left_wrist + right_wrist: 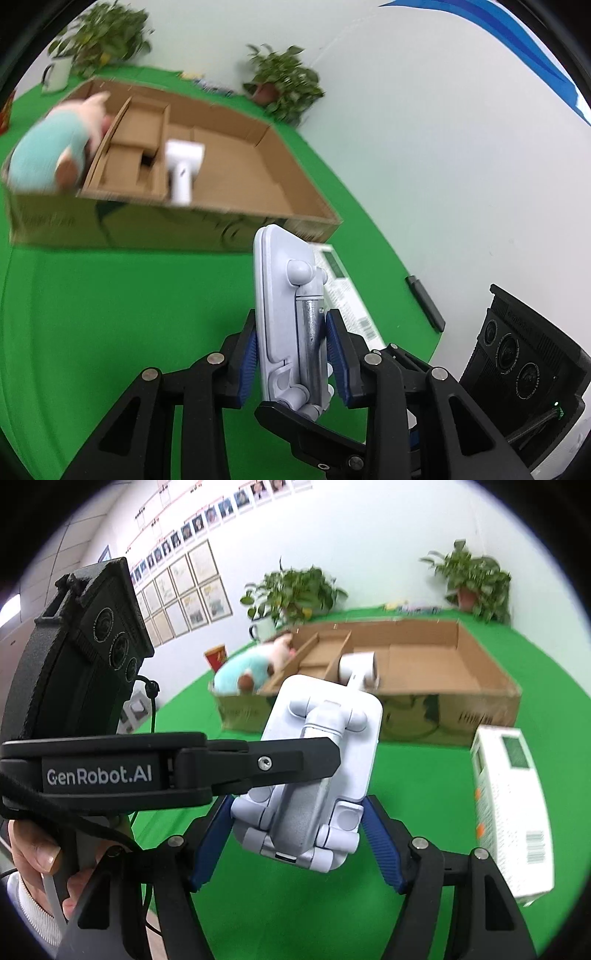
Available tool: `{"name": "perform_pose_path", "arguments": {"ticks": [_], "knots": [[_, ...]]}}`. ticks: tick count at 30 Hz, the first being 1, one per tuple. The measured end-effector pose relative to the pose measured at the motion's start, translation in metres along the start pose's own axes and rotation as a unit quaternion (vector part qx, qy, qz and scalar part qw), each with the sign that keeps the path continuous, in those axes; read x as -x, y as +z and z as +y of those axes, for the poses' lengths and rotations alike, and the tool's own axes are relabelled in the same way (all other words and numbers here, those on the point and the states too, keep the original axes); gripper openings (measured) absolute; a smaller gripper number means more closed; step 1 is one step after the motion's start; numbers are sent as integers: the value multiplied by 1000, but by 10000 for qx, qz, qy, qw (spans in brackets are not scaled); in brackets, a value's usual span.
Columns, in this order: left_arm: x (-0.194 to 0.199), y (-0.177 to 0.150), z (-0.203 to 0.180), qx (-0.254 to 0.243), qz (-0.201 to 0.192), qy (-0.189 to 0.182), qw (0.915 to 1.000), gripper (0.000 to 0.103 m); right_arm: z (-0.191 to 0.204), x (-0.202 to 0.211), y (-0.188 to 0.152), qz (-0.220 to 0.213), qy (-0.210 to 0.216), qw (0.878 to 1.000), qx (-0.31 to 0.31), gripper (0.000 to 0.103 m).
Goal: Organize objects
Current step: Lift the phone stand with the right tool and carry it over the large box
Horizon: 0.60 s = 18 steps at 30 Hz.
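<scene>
A white folding phone stand (280, 295) (328, 709) hangs above the green table cover, held by both grippers at once. My left gripper (291, 325) is shut on it: one blue pad presses the flat plate, the other the metal arm. My right gripper (297, 805) grips the stand across its lower width, a blue pad against each side. The left gripper's black finger (258, 764) crosses the stand in the right wrist view. Behind stands an open cardboard box (240, 173) (424, 661) with dividers, holding a white handheld device (181, 166) (358, 664) and a teal and pink plush toy (48, 151) (243, 668).
A white carton with a barcode (513, 812) (343, 291) lies on the green cover to the right of the stand. A black stick-like object (424, 302) lies near the wall. Potted plants (284, 85) (291, 590) and a red packet (218, 657) stand behind the box. A hand (37, 853) holds the left gripper's handle.
</scene>
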<state>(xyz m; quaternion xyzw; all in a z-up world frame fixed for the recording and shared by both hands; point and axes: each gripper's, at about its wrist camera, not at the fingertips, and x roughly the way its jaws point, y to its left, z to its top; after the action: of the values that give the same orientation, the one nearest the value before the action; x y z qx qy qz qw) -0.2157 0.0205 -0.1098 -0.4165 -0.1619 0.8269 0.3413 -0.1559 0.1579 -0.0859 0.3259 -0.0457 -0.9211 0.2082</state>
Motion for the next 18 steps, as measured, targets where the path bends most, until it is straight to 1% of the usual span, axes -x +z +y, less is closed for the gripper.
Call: {"name": "perform_pose_path", "arguments": {"ticks": [5,8,11,14,18], "knots": [[-4,23,-20,-272,-118,-50,9995,32,-9,3,17,-228,-120,9997,45,69],[-9,40,-27,-378,-127,-94,9992,32,-16,1,26,-281,-191,9994,52,69],[-14,52,-32,-448,-145,-74,9989,32,-23,-1,36,-255,-193,9995,73,69],[-20,66,-32,-400,-166,-29,9991,32,-31,-8,51,-160,-158,9997,84,69],[-26,96,-27,-298,-99,54,9995,32,-38,-21,74,-73,-51,9999,73,69]]}}
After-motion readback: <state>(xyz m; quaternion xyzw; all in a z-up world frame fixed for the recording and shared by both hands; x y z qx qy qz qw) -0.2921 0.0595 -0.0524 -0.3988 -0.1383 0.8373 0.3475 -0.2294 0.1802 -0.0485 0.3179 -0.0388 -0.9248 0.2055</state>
